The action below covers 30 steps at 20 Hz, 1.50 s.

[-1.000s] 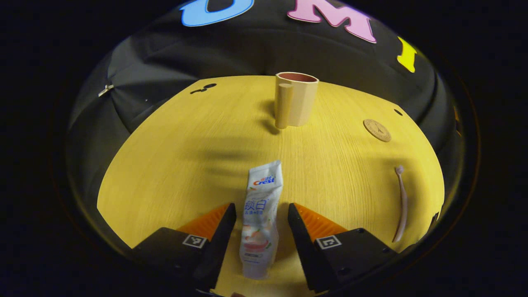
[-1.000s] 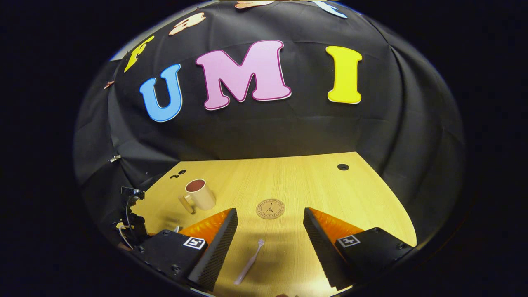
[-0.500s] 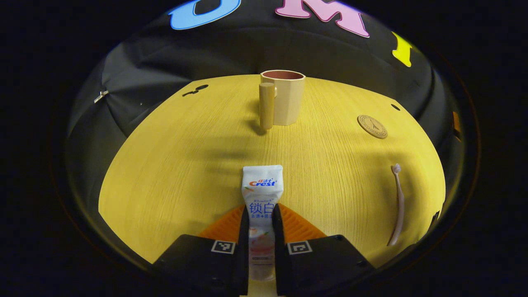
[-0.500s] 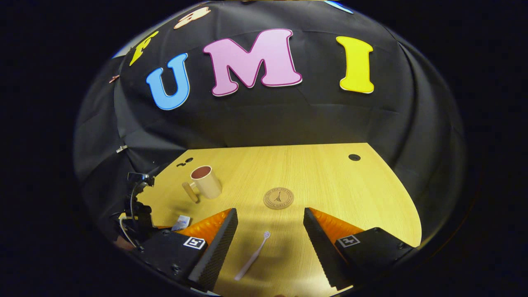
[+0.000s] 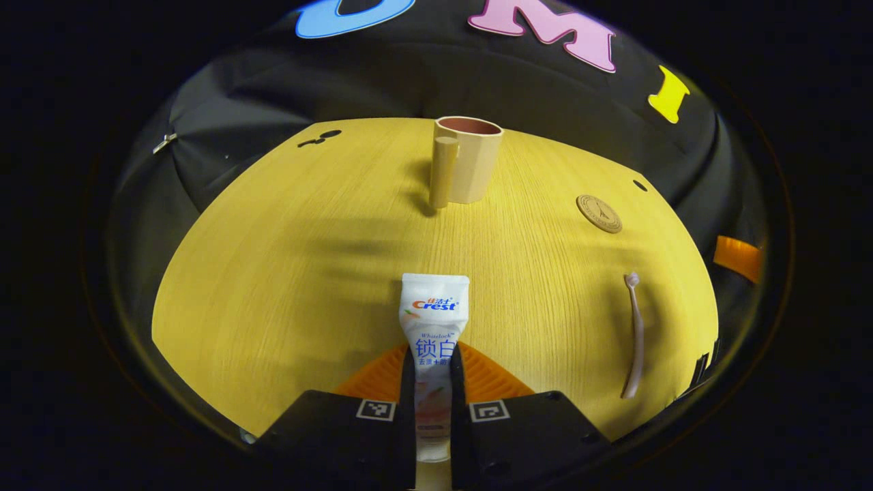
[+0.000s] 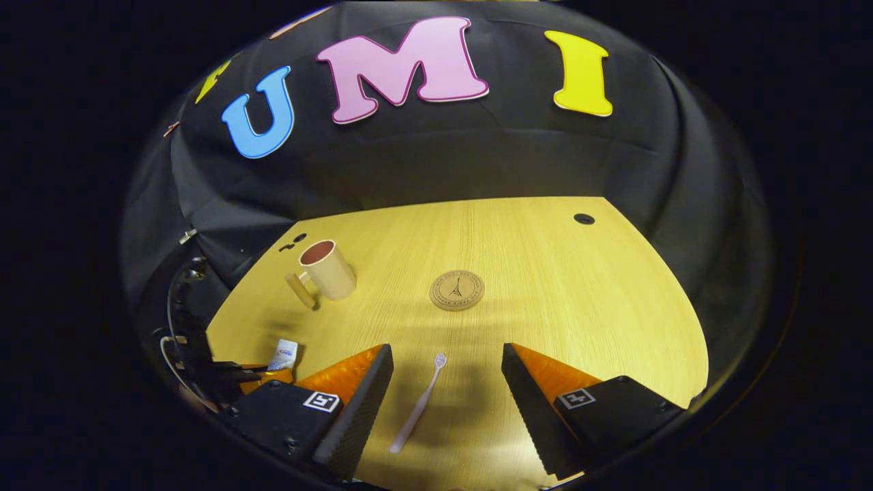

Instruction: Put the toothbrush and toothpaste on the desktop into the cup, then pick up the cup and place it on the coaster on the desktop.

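Left tongs (image 5: 432, 382): clenched on toothpaste (image 5: 432, 341), low over counter (image 5: 273, 273).
Right tongs (image 6: 447, 389): released, straddling toothbrush (image 6: 417, 404).
Cup (image 5: 465, 167): upright ahead; raise tube above rim, lower cap-first.

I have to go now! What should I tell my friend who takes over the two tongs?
Left tongs: shut on the toothpaste, tube pointing at the cup.
Right tongs: open, one finger on each side of the toothbrush, which lies flat on the desktop.
Cup: upright, nothing seen in it, off the coaster.
Done: toothpaste gripped.
Left: toothpaste into cup, toothbrush into cup, cup onto coaster.
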Tool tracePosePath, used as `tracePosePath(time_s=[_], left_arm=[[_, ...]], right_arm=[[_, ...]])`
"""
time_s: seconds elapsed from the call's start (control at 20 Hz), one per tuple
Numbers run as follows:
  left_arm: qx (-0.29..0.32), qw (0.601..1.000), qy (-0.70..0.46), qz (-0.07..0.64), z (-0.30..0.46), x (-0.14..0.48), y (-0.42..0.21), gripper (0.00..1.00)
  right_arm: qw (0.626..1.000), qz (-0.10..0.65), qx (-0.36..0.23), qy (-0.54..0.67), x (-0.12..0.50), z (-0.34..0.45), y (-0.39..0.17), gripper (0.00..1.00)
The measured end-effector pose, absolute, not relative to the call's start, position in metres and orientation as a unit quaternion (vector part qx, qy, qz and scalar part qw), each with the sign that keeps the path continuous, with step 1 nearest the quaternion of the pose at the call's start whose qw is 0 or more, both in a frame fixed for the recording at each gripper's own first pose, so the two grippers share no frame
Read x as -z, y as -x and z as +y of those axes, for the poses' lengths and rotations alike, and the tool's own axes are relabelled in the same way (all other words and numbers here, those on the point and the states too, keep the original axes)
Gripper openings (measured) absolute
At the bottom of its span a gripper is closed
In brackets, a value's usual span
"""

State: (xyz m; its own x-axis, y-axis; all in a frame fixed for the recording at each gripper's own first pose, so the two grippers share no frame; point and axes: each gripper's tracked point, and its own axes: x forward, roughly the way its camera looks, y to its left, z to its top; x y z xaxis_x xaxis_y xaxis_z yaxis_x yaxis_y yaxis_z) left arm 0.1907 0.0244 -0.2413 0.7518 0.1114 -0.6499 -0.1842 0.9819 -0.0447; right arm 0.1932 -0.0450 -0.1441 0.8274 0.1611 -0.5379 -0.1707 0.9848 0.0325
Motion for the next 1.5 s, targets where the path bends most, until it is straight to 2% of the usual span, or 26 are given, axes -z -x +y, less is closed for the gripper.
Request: tracePosePath(time_s=[0.05,0.1,0.2,0.25,0.3,0.35,0.4,0.45,0.5,0.55,0.95,1.1,1.25,1.3,1.35,1.4,1.45,1.5], left_arm=[[-0.079,0.937,0.057,0.335,0.025,0.235,-0.186,0.29],[-0.079,0.940,0.061,0.328,0.026,0.226,-0.183,0.25],[-0.086,0.941,0.067,0.320,0.031,0.214,-0.172,0.25],[-0.088,0.942,0.072,0.317,0.031,0.207,-0.167,0.20],[-0.089,0.943,0.075,0.311,0.032,0.200,-0.162,0.25],[-0.090,0.945,0.076,0.306,0.033,0.196,-0.158,0.20],[-0.092,0.946,0.075,0.301,0.033,0.191,-0.154,0.25],[-0.092,0.947,0.072,0.298,0.034,0.190,-0.149,0.25],[-0.091,0.948,0.067,0.298,0.033,0.189,-0.145,0.20],[-0.091,0.948,0.062,0.299,0.034,0.190,-0.140,0.25],[-0.088,0.942,0.069,0.316,0.028,0.203,-0.115,0.25],[-0.082,0.944,0.067,0.313,0.027,0.200,-0.117,0.25],[-0.076,0.946,0.062,0.309,0.026,0.197,-0.119,0.25],[-0.074,0.946,0.061,0.309,0.026,0.195,-0.119,0.25],[-0.073,0.947,0.060,0.307,0.026,0.194,-0.119,0.25],[-0.072,0.948,0.060,0.305,0.026,0.193,-0.120,0.25],[-0.071,0.948,0.061,0.304,0.025,0.194,-0.120,0.20],[-0.071,0.948,0.063,0.303,0.025,0.194,-0.120,0.25]], right_arm=[[0.952,0.293,-0.084,0.010,0.151,-0.045,-0.194,0.99],[0.949,0.303,-0.084,0.010,0.155,-0.042,-0.193,0.99],[0.947,0.308,-0.084,0.015,0.161,-0.036,-0.197,0.99],[0.946,0.312,-0.084,0.023,0.165,-0.035,-0.198,0.99],[0.943,0.320,-0.081,0.031,0.172,-0.033,-0.199,0.99],[0.939,0.331,-0.082,0.039,0.180,-0.031,-0.199,0.99],[0.936,0.339,-0.083,0.042,0.186,-0.028,-0.198,0.99],[0.933,0.346,-0.084,0.045,0.193,-0.026,-0.198,0.99],[0.930,0.355,-0.084,0.046,0.199,-0.023,-0.196,0.99],[0.927,0.363,-0.083,0.045,0.205,-0.021,-0.195,0.99],[0.901,0.432,-0.036,0.039,0.247,-0.027,-0.173,0.99],[0.890,0.453,-0.026,0.041,0.261,-0.025,-0.163,0.89],[0.878,0.477,-0.012,0.039,0.274,-0.026,-0.156,0.87],[0.880,0.474,-0.005,0.042,0.272,-0.027,-0.157,0.80],[0.877,0.479,0.001,0.045,0.275,-0.030,-0.158,0.66],[0.877,0.477,0.006,0.051,0.274,-0.032,-0.157,0.64],[0.875,0.481,0.008,0.053,0.274,-0.034,-0.156,0.60],[0.876,0.480,0.008,0.053,0.276,-0.033,-0.157,0.47]])
